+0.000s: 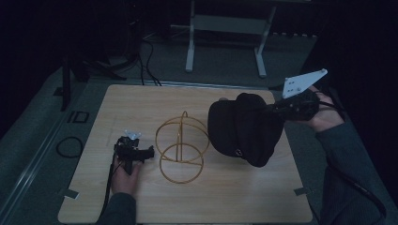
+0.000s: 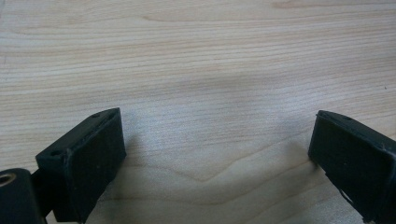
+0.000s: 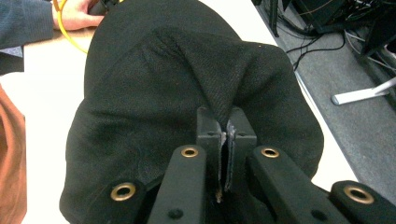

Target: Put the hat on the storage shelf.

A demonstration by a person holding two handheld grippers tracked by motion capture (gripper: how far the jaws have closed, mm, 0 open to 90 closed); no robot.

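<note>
Item: black hat (image 1: 241, 129), pinched by our right gripper (image 1: 277, 110), hangs just right of wire stand (image 1: 181, 147); left gripper (image 1: 149, 152) spread, empty.

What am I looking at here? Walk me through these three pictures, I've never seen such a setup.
No robot here: a person sits at a wooden table holding a two-jaw gripper in each hand. The high view looks down from above the person. The other two pictures come from cameras riding on each gripper, looking along its black jaws. The left gripper rests low on the table, jaws wide apart with bare wood between them. The right gripper has its jaws pinched on a fold of a black hat, holding it up beside a yellow wire stand that stands mid-table.
</note>
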